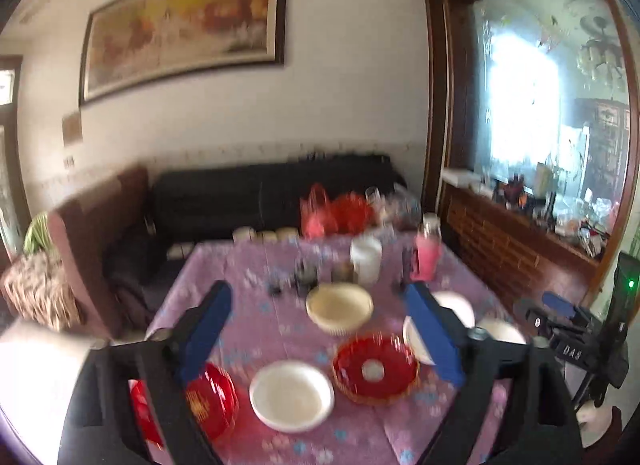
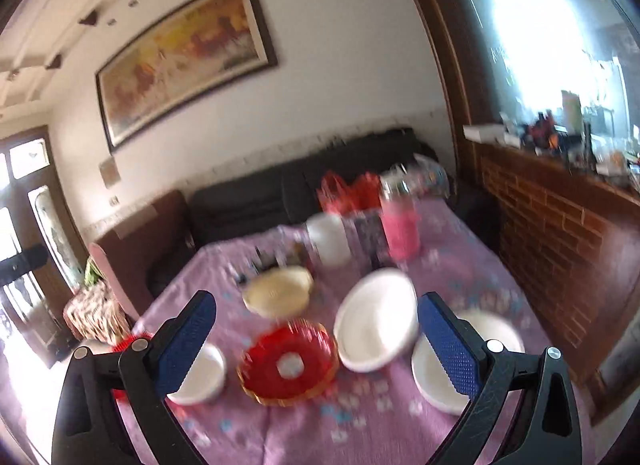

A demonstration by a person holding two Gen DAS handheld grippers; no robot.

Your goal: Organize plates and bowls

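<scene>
Hovering above the bench (image 2: 460, 233) with its purple flowered cloth, I have both hand-held grippers spread wide and empty: left hand-held gripper (image 1: 320, 337), right hand-held gripper (image 2: 316, 341). The large white round plate (image 2: 376, 319) sits at 1 o'clock, tilted; a careless pinch could slide it. The red glass-like fluted dish (image 2: 288, 363) at 12 and small white ceramic bowl (image 1: 292, 395) sit close, so I might clip them together.

Home living rm: sofa (image 1: 260, 201), framed painting (image 1: 184, 25)
</scene>
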